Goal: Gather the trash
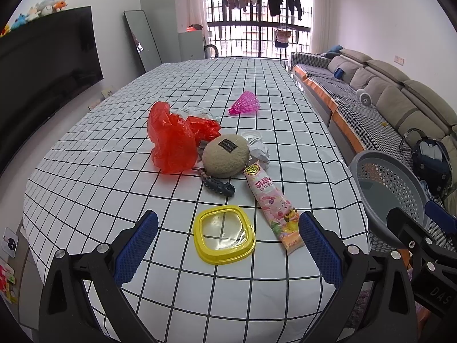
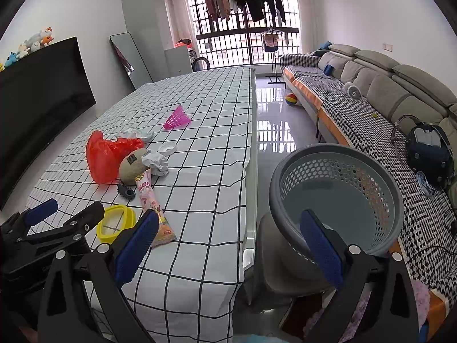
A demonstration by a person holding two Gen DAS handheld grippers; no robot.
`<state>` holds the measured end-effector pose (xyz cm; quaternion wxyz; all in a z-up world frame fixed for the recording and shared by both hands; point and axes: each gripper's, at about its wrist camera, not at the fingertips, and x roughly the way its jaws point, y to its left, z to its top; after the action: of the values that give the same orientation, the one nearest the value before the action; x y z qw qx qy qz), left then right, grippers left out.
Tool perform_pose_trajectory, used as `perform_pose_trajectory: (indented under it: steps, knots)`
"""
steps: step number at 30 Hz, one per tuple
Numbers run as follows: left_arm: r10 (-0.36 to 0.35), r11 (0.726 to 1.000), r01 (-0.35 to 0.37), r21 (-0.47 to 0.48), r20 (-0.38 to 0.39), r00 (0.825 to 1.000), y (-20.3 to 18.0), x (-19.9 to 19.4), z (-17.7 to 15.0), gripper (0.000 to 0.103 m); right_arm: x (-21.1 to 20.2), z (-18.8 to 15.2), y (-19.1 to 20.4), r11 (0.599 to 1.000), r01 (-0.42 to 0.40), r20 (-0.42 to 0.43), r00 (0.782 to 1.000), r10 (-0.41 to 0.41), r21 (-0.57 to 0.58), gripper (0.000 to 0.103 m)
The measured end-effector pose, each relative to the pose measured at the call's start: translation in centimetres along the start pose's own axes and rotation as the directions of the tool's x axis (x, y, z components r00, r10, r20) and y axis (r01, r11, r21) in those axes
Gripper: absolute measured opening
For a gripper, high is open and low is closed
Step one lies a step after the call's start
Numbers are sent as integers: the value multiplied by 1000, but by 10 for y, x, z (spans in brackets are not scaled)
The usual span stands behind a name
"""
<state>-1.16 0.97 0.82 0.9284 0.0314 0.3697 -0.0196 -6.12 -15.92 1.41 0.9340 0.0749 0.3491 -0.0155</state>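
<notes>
On the checked tablecloth (image 1: 120,171) lie a red plastic bag (image 1: 171,140), a pink snack wrapper (image 1: 274,208), a crumpled white paper (image 1: 260,151), a white lid (image 1: 251,135), clear plastic wrap (image 1: 194,112), a yellow lid (image 1: 224,234), a pink shuttlecock (image 1: 245,103), a tan round pouch (image 1: 225,155) and a black spiked piece (image 1: 218,187). My left gripper (image 1: 228,250) is open, just above the yellow lid. My right gripper (image 2: 228,245) is open and empty beside the table's right edge, in front of the grey perforated basket (image 2: 337,197). The basket also shows in the left wrist view (image 1: 388,191).
A grey sofa (image 2: 385,91) with a dark backpack (image 2: 428,151) runs along the right. A glossy floor strip (image 2: 274,125) with a coloured ball (image 2: 291,99) lies between table and sofa. A TV (image 1: 45,65) hangs on the left wall. A mirror (image 1: 142,40) leans at the back.
</notes>
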Motion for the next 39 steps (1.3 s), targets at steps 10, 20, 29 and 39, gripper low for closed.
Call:
perform_pose_trajectory:
  steps: [10, 20, 29, 39]
  knots:
    - [-1, 1000, 1, 3, 3, 1000, -1, 0, 0, 97, 0, 0, 0, 1000, -1, 0, 1000, 1, 1, 95]
    - [0, 1000, 0, 3, 4, 1000, -1, 0, 0, 97, 0, 0, 0, 1000, 0, 1, 1000, 0, 0, 95]
    - [-1, 1000, 1, 3, 4, 1000, -1, 0, 0, 97, 0, 1, 2, 1000, 0, 0, 1000, 0, -3, 95]
    - [-1, 1000, 1, 4, 4, 1000, -1, 0, 0, 97, 0, 1, 2, 1000, -4, -1, 1000, 4, -2, 95]
